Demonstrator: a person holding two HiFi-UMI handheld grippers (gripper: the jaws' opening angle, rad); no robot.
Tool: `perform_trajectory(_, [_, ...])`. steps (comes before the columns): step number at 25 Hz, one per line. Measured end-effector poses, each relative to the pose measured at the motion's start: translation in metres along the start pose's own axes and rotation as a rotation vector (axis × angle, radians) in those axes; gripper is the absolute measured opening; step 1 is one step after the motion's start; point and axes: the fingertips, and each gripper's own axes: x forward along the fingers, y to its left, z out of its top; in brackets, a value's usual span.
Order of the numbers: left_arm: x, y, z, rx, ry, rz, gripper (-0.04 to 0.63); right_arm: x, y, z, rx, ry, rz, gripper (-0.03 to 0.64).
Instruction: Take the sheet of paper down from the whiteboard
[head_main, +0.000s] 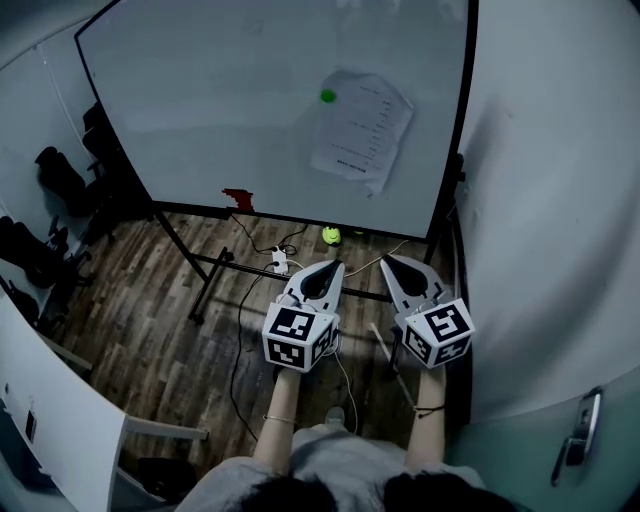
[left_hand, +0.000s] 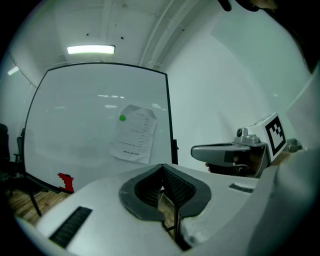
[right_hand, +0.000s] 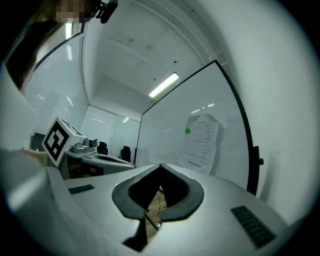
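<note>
A printed sheet of paper (head_main: 362, 128) hangs slightly tilted on the whiteboard (head_main: 230, 100), pinned at its upper left corner by a green round magnet (head_main: 327, 96). The paper (left_hand: 134, 133) and magnet (left_hand: 122, 118) also show in the left gripper view, and the paper (right_hand: 201, 143) in the right gripper view. My left gripper (head_main: 331, 265) and right gripper (head_main: 388, 260) are held side by side, level, pointing at the board from some distance below the sheet. Both are shut with nothing between the jaws.
A red eraser (head_main: 238, 198) sits at the board's lower edge. The board's black stand (head_main: 208, 278), a power strip with cables (head_main: 280, 261) and a green ball (head_main: 331, 235) are on the wooden floor. A white wall (head_main: 560, 200) is at the right, dark office chairs (head_main: 55, 180) at the left.
</note>
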Motion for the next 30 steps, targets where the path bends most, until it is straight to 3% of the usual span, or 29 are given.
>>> perform_trajectory(10, [0.056, 0.044, 0.001, 0.000, -0.009, -0.067, 0.005, 0.055, -0.039, -0.006, -0.009, 0.004, -0.060, 0.002])
perform_trajectory(20, [0.089, 0.091, -0.003, -0.012, -0.012, -0.085, 0.005, 0.104, -0.060, -0.017, 0.010, 0.002, -0.094, 0.002])
perform_trajectory(30, [0.104, 0.104, -0.010, -0.040, -0.007, -0.095, 0.005, 0.120, -0.073, -0.022, 0.005, 0.023, -0.105, 0.002])
